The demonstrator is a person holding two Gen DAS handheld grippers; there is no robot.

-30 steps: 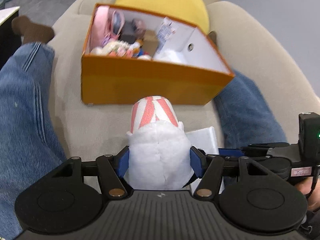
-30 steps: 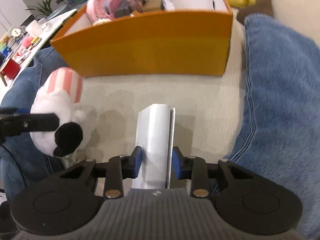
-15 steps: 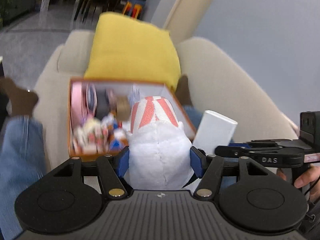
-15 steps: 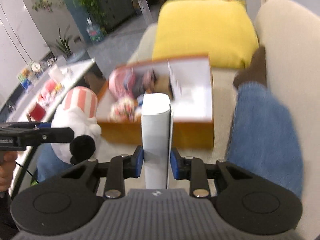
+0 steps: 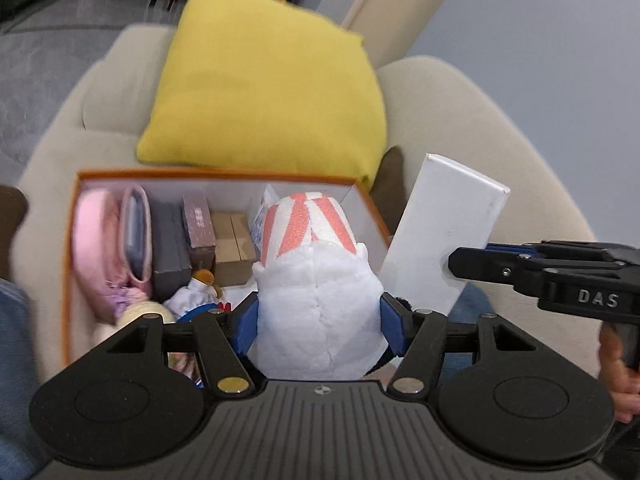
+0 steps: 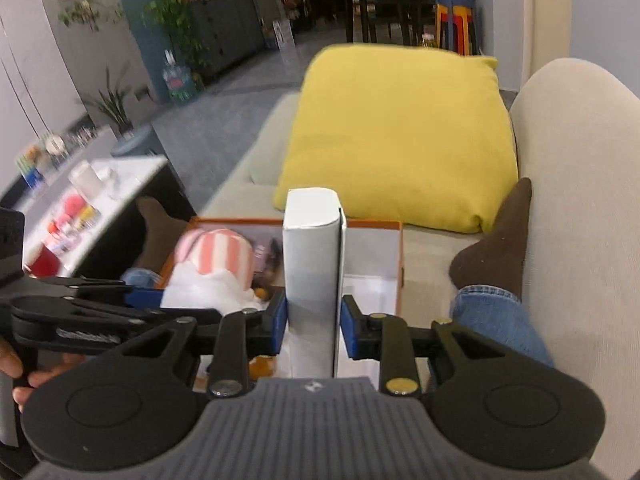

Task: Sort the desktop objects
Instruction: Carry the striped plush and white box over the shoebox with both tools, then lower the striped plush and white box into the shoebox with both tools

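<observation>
on beige sofa (image 5: 460,120): orange box (image 5: 68,280); yellow cushion (image 5: 264,80) behind

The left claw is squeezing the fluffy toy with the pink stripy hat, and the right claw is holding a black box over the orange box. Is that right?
Almost. The box in the right claw is white, not black; the right wrist view shows the white box pinched upright. The rest holds: the left claw squeezes the plush toy over the orange box.
</observation>
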